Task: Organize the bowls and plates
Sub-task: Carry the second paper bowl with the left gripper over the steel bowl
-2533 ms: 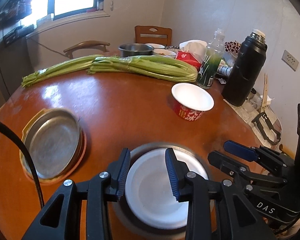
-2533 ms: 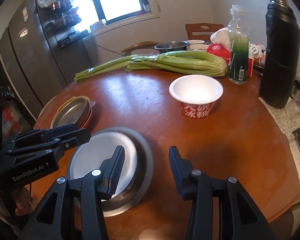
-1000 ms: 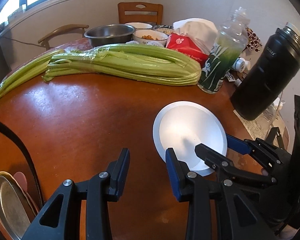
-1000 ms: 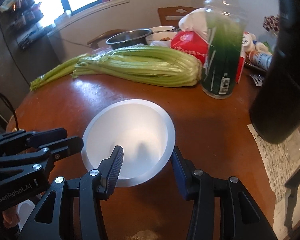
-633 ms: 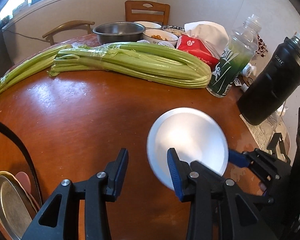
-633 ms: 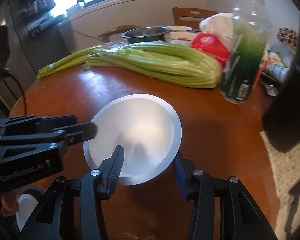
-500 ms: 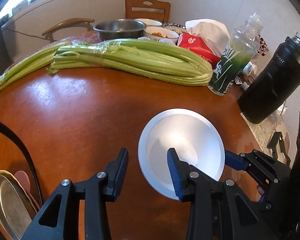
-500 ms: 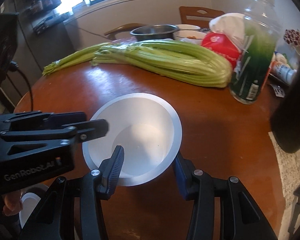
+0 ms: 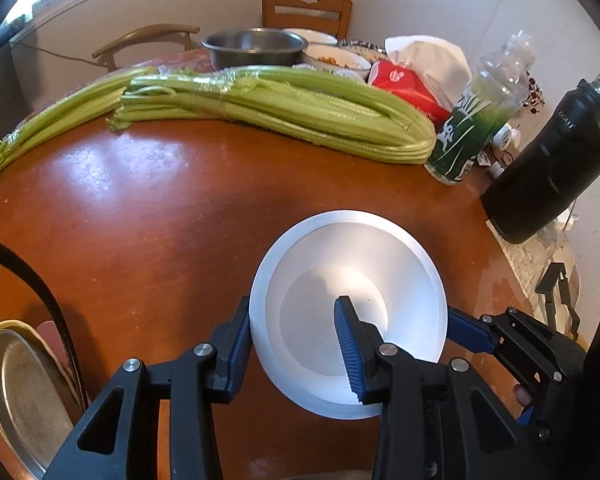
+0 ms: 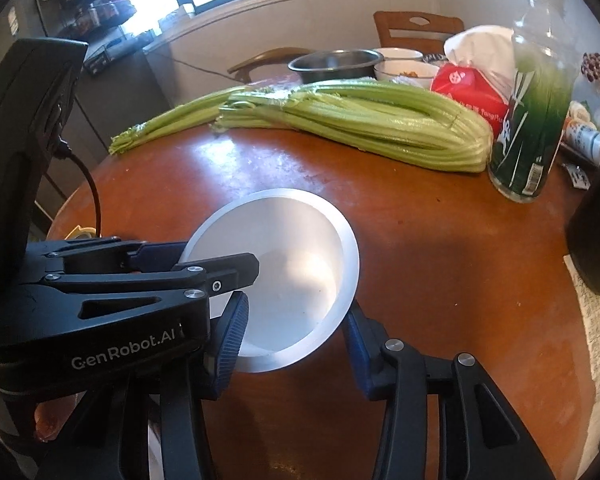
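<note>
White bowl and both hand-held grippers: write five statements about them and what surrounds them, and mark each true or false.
1. The left hand-held gripper straddles the rim of the white bowl, one finger inside and one outside. True.
2. The right hand-held gripper has the bowl between its fingers. True.
3. The bowl holds soup. False: it is empty.
4. The celery lies inside the bowl. False: it lies on the table, beyond the bowl.
5. The black flask lies on its side. False: it stands upright.
</note>
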The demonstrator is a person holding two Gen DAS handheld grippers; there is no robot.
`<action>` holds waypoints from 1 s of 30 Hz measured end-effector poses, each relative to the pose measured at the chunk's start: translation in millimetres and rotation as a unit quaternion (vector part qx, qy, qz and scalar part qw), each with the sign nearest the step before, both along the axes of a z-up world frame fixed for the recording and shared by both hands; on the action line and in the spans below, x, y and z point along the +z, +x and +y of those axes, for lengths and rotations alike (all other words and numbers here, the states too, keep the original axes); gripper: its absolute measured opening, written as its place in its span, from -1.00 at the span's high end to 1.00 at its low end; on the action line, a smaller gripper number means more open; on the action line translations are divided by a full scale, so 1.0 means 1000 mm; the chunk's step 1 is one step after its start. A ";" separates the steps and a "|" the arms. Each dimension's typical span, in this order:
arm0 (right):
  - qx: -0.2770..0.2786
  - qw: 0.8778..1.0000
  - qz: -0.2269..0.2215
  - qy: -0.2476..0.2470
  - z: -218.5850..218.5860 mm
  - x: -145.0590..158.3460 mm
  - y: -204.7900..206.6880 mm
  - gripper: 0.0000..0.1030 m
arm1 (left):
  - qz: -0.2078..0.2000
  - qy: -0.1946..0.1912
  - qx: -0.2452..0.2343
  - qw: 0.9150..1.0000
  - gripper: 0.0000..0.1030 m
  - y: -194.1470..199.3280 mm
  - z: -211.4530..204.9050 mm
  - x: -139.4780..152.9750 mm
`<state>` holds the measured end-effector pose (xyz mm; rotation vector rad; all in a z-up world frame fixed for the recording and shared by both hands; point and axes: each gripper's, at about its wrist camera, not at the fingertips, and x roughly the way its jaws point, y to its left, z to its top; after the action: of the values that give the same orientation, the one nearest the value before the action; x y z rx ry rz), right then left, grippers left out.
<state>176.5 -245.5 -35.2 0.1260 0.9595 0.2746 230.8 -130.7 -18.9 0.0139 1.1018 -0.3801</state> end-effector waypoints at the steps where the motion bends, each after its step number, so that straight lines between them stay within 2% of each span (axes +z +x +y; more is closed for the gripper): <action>1: 0.001 1.000 -0.002 0.000 0.001 0.002 -0.001 0.06 | -0.006 0.000 0.000 1.000 0.22 -0.002 0.001 0.004; 15: 0.011 1.000 -0.024 0.003 0.016 0.024 -0.022 0.06 | -0.035 -0.003 0.008 0.999 0.22 -0.027 0.019 0.030; 30: 0.020 0.998 -0.060 0.009 0.031 0.052 -0.059 0.06 | -0.075 -0.004 0.019 0.997 0.22 -0.072 0.040 0.059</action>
<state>117.2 -214.3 16.5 0.1057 0.8410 0.3251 158.6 -90.3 40.4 0.0132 0.9509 -0.3432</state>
